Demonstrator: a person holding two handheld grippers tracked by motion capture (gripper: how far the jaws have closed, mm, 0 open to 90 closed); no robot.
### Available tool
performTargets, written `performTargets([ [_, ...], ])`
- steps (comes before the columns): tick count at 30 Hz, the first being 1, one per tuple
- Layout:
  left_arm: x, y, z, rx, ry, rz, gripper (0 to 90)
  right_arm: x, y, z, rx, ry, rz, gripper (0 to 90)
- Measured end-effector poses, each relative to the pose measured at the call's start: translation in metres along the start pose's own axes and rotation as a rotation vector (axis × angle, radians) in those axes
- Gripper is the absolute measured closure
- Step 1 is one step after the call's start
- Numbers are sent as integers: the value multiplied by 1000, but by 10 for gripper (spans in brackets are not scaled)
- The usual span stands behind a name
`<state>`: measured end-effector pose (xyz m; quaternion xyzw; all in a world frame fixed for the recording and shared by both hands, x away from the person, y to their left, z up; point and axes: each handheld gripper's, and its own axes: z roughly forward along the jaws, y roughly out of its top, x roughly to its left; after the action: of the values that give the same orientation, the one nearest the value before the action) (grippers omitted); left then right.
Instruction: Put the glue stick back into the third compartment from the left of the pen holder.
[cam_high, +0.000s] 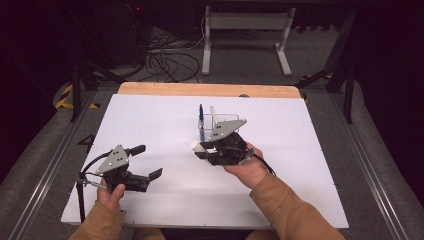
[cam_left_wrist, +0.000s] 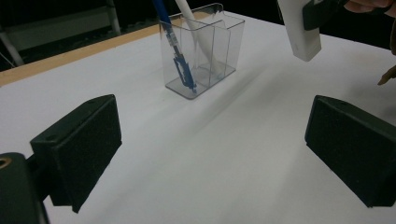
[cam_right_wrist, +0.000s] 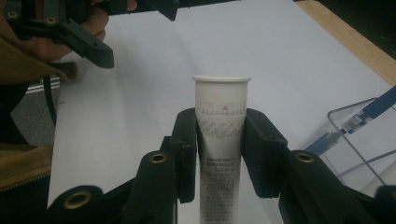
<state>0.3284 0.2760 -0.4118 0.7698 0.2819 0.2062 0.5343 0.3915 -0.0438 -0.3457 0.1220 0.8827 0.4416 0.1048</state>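
Note:
A white tube (cam_right_wrist: 220, 135) with small grey print stands between the jaws of my right gripper (cam_right_wrist: 219, 140), which is shut on it; its flat cap end (cam_high: 195, 146) sticks out to the left in the high view. In the left gripper view the same tube (cam_left_wrist: 301, 32) hangs at the top right, above the table. A clear two-compartment holder (cam_high: 220, 125) stands just behind the right gripper, with a blue pen (cam_left_wrist: 175, 51) and a white stick (cam_left_wrist: 198, 35) leaning in it. My left gripper (cam_high: 145, 162) rests low at the left, open, nothing between its jaws.
The white table top (cam_high: 165, 125) has a wooden strip (cam_high: 210, 90) along its far edge. Beyond it are cables on the floor (cam_high: 165, 62) and a white desk frame (cam_high: 245, 30). Metal rails (cam_high: 55, 160) run along both sides.

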Motion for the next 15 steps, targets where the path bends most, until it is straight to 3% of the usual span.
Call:
performTargets([
  [8, 0, 0, 0, 1, -1, -7, 45, -10, -1, -9, -90, -4, 56, 674],
  [15, 0, 0, 0, 4, 3, 7, 46, -13, -1, -14, -142, -36, 55, 674],
])
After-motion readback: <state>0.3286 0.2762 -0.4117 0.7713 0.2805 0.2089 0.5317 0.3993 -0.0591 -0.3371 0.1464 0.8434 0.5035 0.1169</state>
